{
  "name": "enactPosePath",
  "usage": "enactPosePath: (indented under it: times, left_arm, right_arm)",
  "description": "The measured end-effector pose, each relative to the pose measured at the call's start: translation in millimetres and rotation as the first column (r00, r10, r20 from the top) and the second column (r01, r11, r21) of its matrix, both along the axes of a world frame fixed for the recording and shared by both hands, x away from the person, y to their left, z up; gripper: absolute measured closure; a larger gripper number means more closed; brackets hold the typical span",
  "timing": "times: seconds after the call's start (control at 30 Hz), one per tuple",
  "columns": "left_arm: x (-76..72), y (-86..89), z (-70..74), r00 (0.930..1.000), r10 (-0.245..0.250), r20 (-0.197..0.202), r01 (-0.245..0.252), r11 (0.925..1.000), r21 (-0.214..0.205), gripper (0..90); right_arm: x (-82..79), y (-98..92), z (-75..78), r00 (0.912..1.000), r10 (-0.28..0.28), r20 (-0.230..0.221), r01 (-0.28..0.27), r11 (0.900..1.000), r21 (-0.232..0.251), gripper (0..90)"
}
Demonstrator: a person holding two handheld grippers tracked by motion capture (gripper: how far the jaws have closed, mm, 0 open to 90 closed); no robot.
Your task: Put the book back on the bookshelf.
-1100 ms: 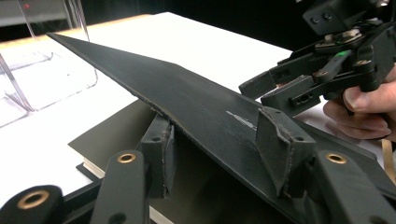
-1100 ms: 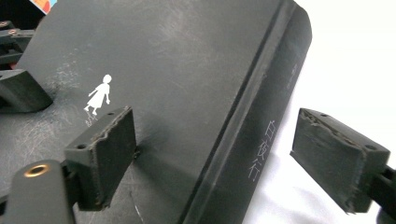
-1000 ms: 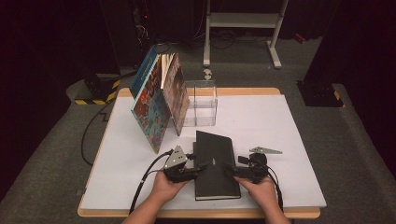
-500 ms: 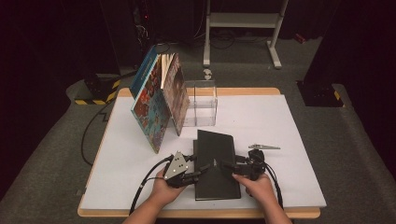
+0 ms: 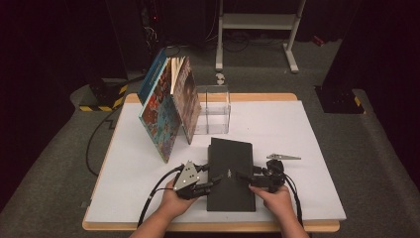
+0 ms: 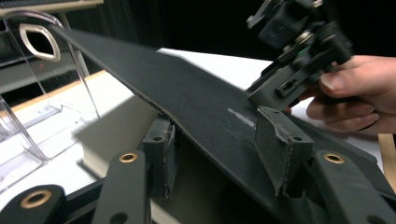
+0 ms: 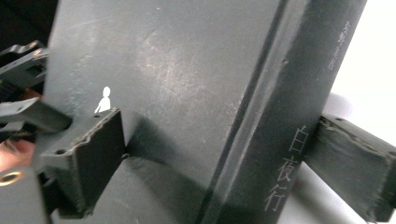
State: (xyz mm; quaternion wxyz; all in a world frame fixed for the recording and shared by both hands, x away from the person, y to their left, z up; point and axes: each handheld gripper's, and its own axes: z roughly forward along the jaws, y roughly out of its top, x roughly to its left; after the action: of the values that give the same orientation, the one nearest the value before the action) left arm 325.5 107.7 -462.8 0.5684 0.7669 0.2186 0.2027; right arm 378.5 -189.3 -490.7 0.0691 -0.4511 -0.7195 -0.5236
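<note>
L tongs (image 5: 214,182) pinch the black book's (image 5: 230,168) front cover, lifted; R tongs (image 5: 243,177) clamp its spine, frame centre-bottom. Opening step, I'd say. Next: swing cover fully over w/o tearing.

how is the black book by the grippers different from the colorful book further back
The black book lies flat near the table's front edge; the colorful book stands upright and tilted at the back left. The black book's cover is plain and dark; the colorful book's is busily illustrated. Both rest on the white table.

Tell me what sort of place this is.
Probably a lab or studio set up for recording: a white table on grey carpet, dark surroundings, a metal stand behind, and hazard-striped tape on the floor.
</note>
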Motion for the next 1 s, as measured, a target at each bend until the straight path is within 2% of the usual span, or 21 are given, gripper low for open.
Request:
enactPosePath:
  times: [0.07,0.13,0.2,0.23,0.27,0.4,0.43,0.47,0.6,0.63,0.67,0.73,0.9,1.0]
  left_arm:
    - [1.2,0.1,-1.0,0.9999,0.002,-0.015,-0.002,1.0,-0.002,51.1]
    - [3.3,0.7,-2.8,0.9995,0.005,-0.033,-0.005,1.0,-0.007,51.3]
    - [4.3,0.7,-3.2,0.9992,0.007,-0.04,-0.007,0.9999,-0.009,51.4]
    - [4.7,0.5,-3.1,0.999,0.01,-0.043,-0.01,0.9999,-0.008,51.5]
    - [4.4,0.0,-1.6,0.9994,0.01,-0.033,-0.011,0.9999,-0.011,51.8]
    - [5.4,-3.4,2.5,0.9997,0.023,-0.007,-0.023,0.9997,-0.003,52.6]
    - [5.4,-3.4,2.5,0.9997,0.023,-0.007,-0.023,0.9997,-0.003,52.6]
    - [7.2,-4.8,4.8,0.9996,0.03,0.0,-0.03,0.9996,0.002,52.6]
    - [10.8,-7.5,8.2,0.999,0.042,0.014,-0.042,0.9991,0.001,52.9]
    - [10.8,-7.5,8.2,0.999,0.042,0.014,-0.042,0.9991,0.001,53.5]
    - [13.6,-8.0,9.7,0.9989,0.045,0.014,-0.045,0.9989,-0.012,54.7]
    - [16.1,-9.8,11.2,0.9984,0.052,0.02,-0.052,0.9986,-0.01,55.9]
    - [17.3,-10.7,11.1,0.9986,0.046,0.024,-0.046,0.9989,-0.009,56.0]
    - [13.1,-8.5,9.4,0.9991,0.036,0.022,-0.036,0.9993,-0.011,55.9]
  right_arm:
    - [-7.5,-2.3,3.7,0.998,-0.021,0.059,0.021,0.9997,-0.012,10.7]
    - [-16.3,-5.3,8.3,0.9902,-0.052,0.13,0.056,0.9981,-0.025,15.9]
    - [-19.3,-6.3,10.2,0.9875,-0.061,0.145,0.066,0.9974,-0.028,18.6]
    - [-23.3,-7.9,13.1,0.9812,-0.072,0.179,0.08,0.9963,-0.034,21.1]
    - [-28.8,-9.6,18.2,0.971,-0.088,0.222,0.098,0.9944,-0.038,24.1]
    - [-34.1,-13.4,24.8,0.9535,-0.116,0.278,0.129,0.9912,-0.029,28.3]
    - [-34.1,-13.4,24.8,0.9535,-0.116,0.278,0.129,0.9912,-0.029,28.3]
    - [-35.4,-15.0,28.2,0.9442,-0.131,0.302,0.144,0.9894,-0.02,30.1]
    - [-39.1,-17.2,34.6,0.9219,-0.151,0.357,0.169,0.9854,-0.019,33.7]
    - [-39.1,-17.2,34.6,0.9219,-0.151,0.357,0.169,0.9854,-0.019,33.7]
    - [-41.8,-18.6,38.3,0.9067,-0.166,0.388,0.186,0.9826,-0.012,36.0]
    - [-43.9,-20.7,41.7,0.8886,-0.176,0.424,0.197,0.9803,-0.007,38.2]
    - [-51.1,-23.4,45.9,0.8598,-0.18,0.478,0.212,0.9773,-0.013,40.8]
    - [-58.8,-23.0,43.8,0.8424,-0.178,0.509,0.218,0.9758,-0.02,41.0]
